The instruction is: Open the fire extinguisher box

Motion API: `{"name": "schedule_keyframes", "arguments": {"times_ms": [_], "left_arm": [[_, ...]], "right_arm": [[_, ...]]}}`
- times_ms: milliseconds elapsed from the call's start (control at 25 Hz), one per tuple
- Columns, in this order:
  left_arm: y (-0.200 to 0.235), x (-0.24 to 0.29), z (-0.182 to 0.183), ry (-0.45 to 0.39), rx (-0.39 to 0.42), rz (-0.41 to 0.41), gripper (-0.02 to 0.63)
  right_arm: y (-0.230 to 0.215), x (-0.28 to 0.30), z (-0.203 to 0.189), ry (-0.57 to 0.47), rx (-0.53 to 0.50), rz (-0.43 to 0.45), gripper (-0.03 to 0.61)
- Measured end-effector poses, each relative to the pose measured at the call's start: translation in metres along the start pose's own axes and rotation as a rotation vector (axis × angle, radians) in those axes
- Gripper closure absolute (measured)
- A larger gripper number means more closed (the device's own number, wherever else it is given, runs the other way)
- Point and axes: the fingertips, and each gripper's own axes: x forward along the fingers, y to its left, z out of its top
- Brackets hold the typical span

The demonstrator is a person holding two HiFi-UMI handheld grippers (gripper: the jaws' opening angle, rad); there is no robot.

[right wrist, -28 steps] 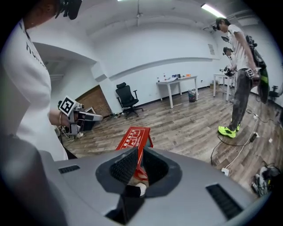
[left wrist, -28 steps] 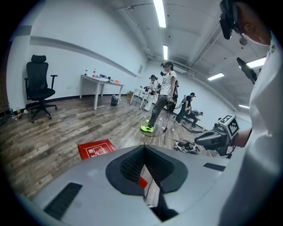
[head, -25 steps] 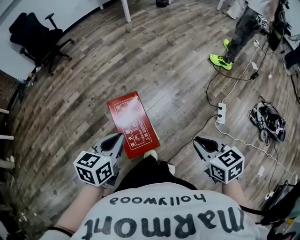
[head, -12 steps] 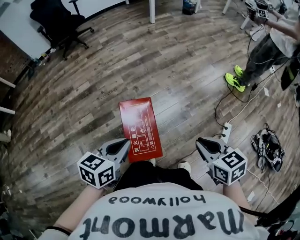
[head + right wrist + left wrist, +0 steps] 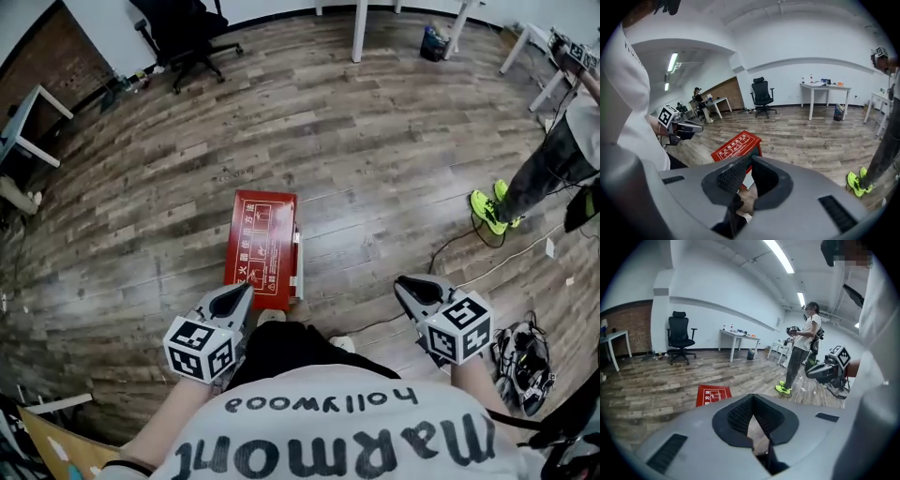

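The red fire extinguisher box lies flat on the wooden floor just ahead of my feet, its printed lid facing up and a pale edge showing along its right side. My left gripper hovers near the box's near left corner, apart from it, jaws shut on nothing. My right gripper is held well to the right of the box, jaws drawn together and empty. In the left gripper view the box shows past the closed left gripper. In the right gripper view the box lies beyond the right gripper.
A black office chair and white table legs stand at the back. A person in bright green shoes stands at the right. A cable runs over the floor there, and a tangle of gear lies by my right gripper.
The head view has swung round, so the box now sits straighter and further left in the picture. Both grippers keep their places at the bottom, jaws unchanged.
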Motion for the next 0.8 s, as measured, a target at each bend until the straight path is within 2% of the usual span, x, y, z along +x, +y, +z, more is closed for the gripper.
{"name": "schedule_keyframes", "arguments": {"times_ms": [80,280,520,680,800], "left_arm": [[-0.014,-0.002,-0.002,-0.026,-0.041,0.031,0.607],[-0.043,-0.018,-0.004,-0.086,-0.076,0.104,0.607],[-0.058,-0.045,-0.018,-0.114,-0.146,0.163,0.607],[-0.053,-0.071,-0.037,-0.136,-0.229,0.248,0.607],[-0.048,-0.087,-0.058,-0.100,-0.257,0.287,0.607]], "right_arm": [[-0.012,-0.012,-0.007,-0.009,0.000,0.020,0.537],[-0.023,-0.026,-0.018,-0.042,0.026,0.116,0.537],[0.001,-0.009,-0.005,-0.147,0.206,0.385,0.537],[0.025,0.029,-0.007,-0.073,0.150,0.504,0.522],[0.043,0.062,-0.004,-0.015,0.159,0.586,0.435]]}}
